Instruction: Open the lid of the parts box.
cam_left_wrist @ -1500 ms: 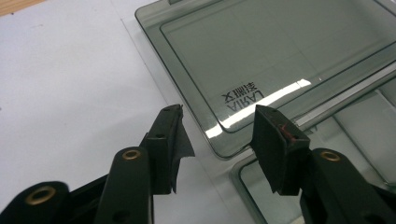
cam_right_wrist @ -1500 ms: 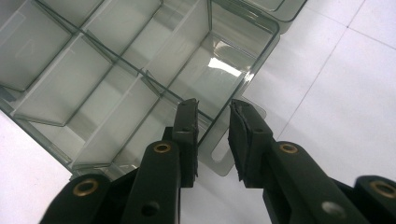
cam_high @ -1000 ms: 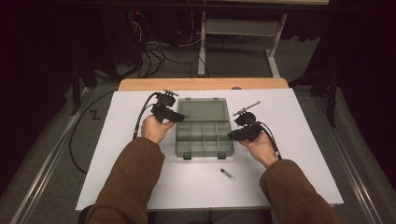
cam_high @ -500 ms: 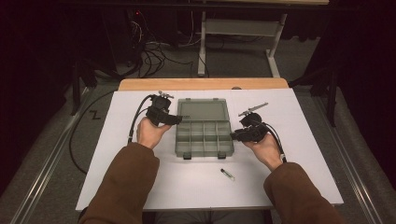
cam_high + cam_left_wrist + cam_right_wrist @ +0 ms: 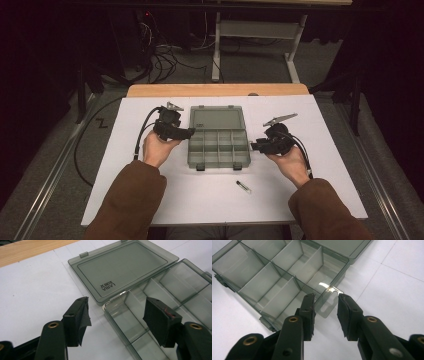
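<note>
A smoky clear compartment box (image 5: 218, 147) lies in the middle of the white table (image 5: 150, 200), its lid (image 5: 216, 119) folded flat behind it. Several divided cells look empty. My left gripper (image 5: 190, 132) is at the box's left side; in the left gripper view it (image 5: 116, 307) is open, its jaws on either side of the box's near corner (image 5: 108, 308) beside the lid (image 5: 122, 270). My right gripper (image 5: 254, 146) is at the box's right side. In the right gripper view it (image 5: 325, 300) is open, with the box's hang tab (image 5: 329, 303) in the gap, untouched.
A small dark, slim cylinder (image 5: 243, 186) lies on the table in front of the box. A wooden strip (image 5: 215, 90) runs along the far edge. Cables (image 5: 165, 55) and a metal table frame (image 5: 250, 30) are on the floor beyond.
Both hands have drifted slightly outward and toward the person. The right gripper's tips have backed a little away from the box's right side. The box has not moved.
</note>
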A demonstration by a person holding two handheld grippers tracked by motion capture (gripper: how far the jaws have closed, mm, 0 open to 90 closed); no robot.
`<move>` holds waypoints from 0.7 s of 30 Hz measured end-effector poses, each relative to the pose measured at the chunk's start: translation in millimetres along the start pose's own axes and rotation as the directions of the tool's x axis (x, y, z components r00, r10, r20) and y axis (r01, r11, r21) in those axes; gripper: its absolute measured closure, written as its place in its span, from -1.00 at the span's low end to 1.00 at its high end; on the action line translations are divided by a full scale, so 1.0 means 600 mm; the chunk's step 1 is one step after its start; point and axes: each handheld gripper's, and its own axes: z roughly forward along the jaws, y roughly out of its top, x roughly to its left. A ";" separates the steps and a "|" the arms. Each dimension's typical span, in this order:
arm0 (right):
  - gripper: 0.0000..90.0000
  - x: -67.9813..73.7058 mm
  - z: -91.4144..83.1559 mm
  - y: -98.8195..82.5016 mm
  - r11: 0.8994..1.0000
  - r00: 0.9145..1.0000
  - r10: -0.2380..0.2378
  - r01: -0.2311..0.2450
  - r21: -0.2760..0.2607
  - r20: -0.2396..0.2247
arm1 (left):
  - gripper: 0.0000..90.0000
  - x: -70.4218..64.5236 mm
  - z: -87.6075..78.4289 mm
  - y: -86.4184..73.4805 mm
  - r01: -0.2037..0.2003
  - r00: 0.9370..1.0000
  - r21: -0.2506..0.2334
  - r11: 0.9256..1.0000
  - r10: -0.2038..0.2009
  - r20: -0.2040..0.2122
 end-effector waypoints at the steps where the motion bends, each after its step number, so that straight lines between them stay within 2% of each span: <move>1: 0.51 -0.001 -0.002 -0.002 1.000 1.000 0.000 0.000 -0.003 0.001 | -0.18 0.000 -0.003 -0.002 -0.001 1.000 -0.003 1.000 0.001 0.003; 13: 0.45 -0.005 -0.025 -0.019 0.998 1.000 -0.012 0.013 -0.054 0.003 | -0.18 0.000 -0.035 -0.009 0.000 0.999 -0.047 0.999 0.002 0.037; 21: 0.41 -0.013 -0.033 -0.035 0.997 1.000 0.006 -0.006 -0.072 0.004 | -0.19 0.000 -0.052 -0.015 0.000 0.998 -0.064 0.998 0.004 0.057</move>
